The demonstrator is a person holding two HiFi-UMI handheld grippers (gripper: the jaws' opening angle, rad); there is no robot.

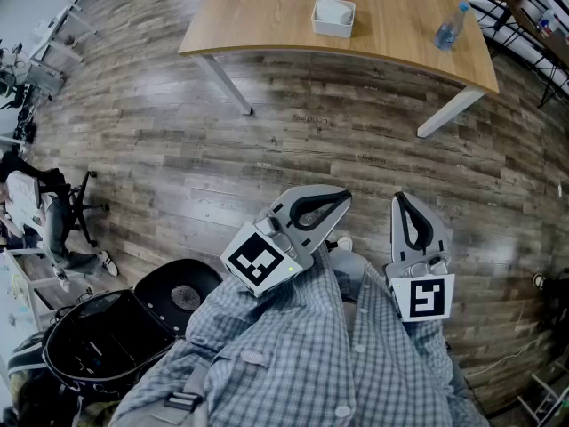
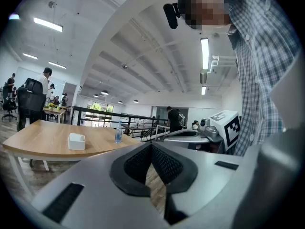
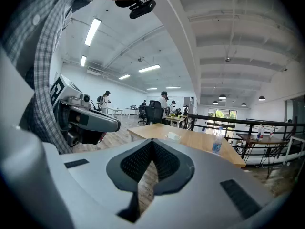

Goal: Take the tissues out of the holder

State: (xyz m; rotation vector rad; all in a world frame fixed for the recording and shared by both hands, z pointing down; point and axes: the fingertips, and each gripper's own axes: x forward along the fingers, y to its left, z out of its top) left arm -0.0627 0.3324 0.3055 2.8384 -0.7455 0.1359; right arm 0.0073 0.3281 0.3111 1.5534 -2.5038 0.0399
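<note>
Jaws on the left gripper (image 2: 151, 146) meet tip to tip with nothing between them, and the right gripper (image 3: 152, 142) is clenched the same way, equally empty. Both are held close against the person's checked shirt (image 1: 293, 354), pointing roughly level. Each shell is smooth grey moulded plastic, and the black pads (image 2: 138, 163) have a fine dotted grip texture and curve into a leaf-shaped outline. Beyond them lies a wide stretch of grey-brown plank floor (image 1: 311, 140). The tissue holder (image 1: 333, 18) stands well apart from both grippers, on a table (image 1: 258, 20) with a pale wood-grain top and white legs. It is a small white rectangular box with soft white tissues (image 1: 333, 9) showing in its open top. A clear plastic water bottle (image 1: 451, 27) stands further along the same table. No step of the task looks started; this reads as the approach. The next move calls for closing the distance to the table and parting one gripper's jaws. They should pinch only the thin top sheet, perhaps with the other gripper steadying the light box.
</note>
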